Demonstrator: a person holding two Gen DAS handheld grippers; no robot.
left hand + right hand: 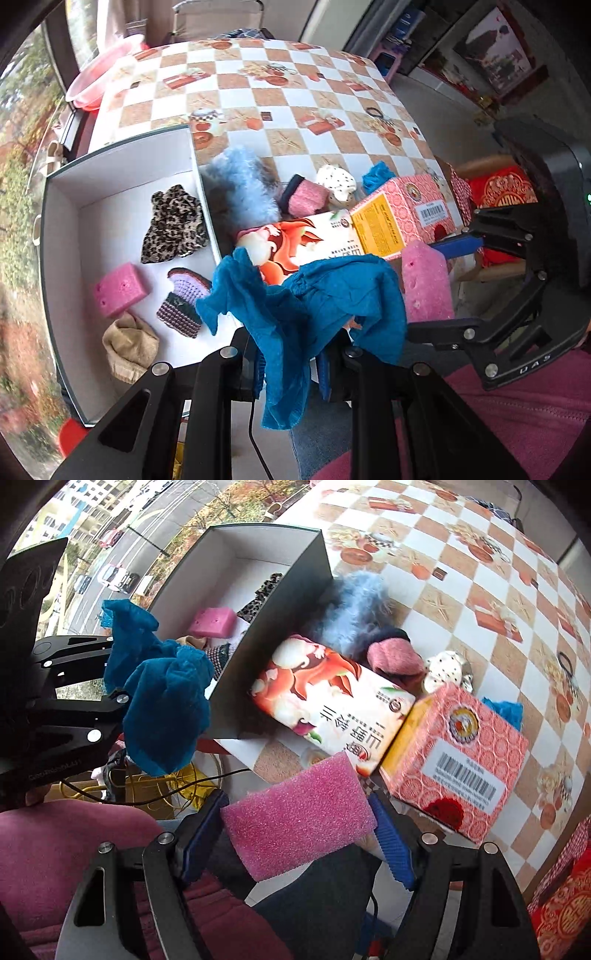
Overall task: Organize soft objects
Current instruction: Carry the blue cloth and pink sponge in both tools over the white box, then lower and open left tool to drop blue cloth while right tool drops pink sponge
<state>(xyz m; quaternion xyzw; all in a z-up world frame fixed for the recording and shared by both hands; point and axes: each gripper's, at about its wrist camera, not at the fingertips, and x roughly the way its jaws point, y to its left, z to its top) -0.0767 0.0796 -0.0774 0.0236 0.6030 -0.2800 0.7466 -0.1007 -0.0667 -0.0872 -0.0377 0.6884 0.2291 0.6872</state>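
My left gripper [291, 365] is shut on a crumpled blue cloth [314, 302], held just right of the open white-lined box [122, 162]. My right gripper [299, 834] is closed on a pink sponge [299, 816] near the table's front edge; the left wrist view shows that sponge [426, 284] too. Inside the box lie a leopard scrunchie [173, 225], another pink sponge [120, 293], a purple knitted piece [184, 299] and a beige sock [129, 343]. Beside the box lie a fluffy blue piece [240, 184], a pink sock [306, 197], a dotted soft toy [338, 182] and another blue cloth [376, 175].
An orange-and-white carton [332, 701] and a pink patterned carton [458, 760] lie between the grippers and the loose soft things. A red basin [99, 74] stands at the checked table's [258, 92] far left corner. A person's magenta sleeve [517, 417] is below.
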